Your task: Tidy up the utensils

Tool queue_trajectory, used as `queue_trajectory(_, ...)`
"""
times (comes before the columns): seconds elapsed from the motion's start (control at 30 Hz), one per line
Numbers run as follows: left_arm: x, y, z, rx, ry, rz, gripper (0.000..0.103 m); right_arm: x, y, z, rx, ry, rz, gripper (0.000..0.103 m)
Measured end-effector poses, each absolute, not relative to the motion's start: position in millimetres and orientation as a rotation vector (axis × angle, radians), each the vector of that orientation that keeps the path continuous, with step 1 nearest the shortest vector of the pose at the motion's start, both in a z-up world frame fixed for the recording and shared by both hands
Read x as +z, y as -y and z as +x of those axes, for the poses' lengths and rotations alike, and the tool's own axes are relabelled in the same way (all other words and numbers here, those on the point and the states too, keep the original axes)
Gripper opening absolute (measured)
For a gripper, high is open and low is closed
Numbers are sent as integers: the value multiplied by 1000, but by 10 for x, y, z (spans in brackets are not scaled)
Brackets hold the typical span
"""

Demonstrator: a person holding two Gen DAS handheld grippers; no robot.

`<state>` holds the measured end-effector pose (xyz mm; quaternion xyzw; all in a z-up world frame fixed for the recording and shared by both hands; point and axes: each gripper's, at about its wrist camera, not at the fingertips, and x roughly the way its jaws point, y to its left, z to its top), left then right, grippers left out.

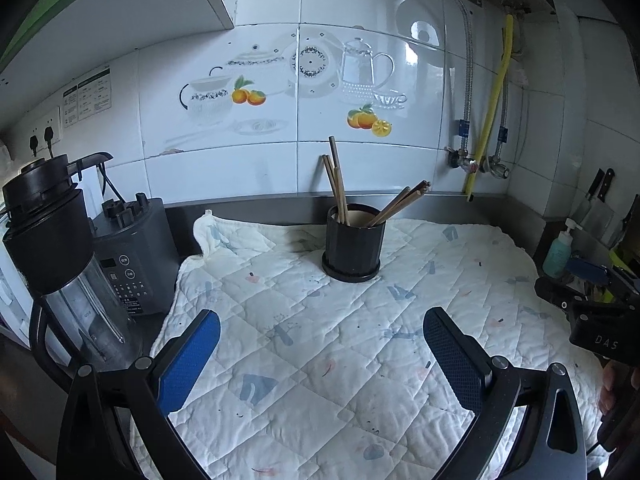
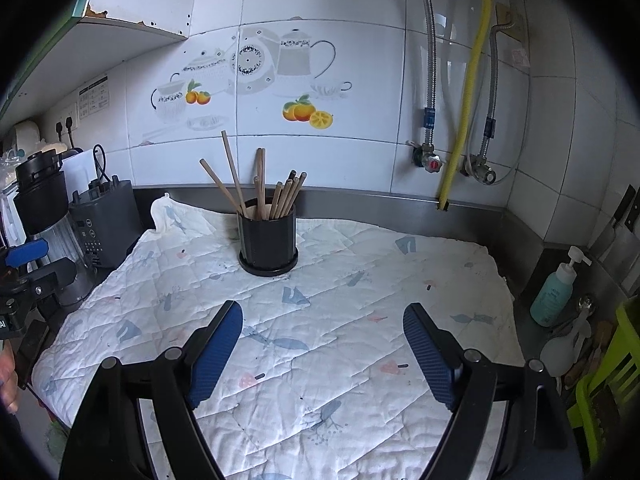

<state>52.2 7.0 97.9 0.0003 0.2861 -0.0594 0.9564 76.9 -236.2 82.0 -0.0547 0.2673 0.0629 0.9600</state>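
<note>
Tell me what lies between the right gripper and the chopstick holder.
Only bare quilted cloth lies between the right gripper and the chopstick holder; the right wrist view shows it.

Both views are evenly lit by cool, diffuse daylight. Glare patches sit on the glossy wall tiles [image 1: 416,36] at upper right of the left wrist frame. Shadows are soft. Focus is sharp centrally; fisheye bending and dark vignetting mark all edges.

one black holder [image 2: 268,240], about ten chopsticks [image 2: 280,200], one cloth [image 2: 320,340].
</note>
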Motion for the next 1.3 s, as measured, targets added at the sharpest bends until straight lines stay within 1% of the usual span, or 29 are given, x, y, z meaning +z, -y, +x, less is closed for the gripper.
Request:
queue_trajectory(0.7, 680, 51, 699, -104, -661, -1, 103, 679, 2347, 787, 138, -593, -93, 91)
queue_trajectory(1.3, 614, 46, 721, -102, -674, 1, 103, 654, 2351, 801, 146, -611, -79, 91)
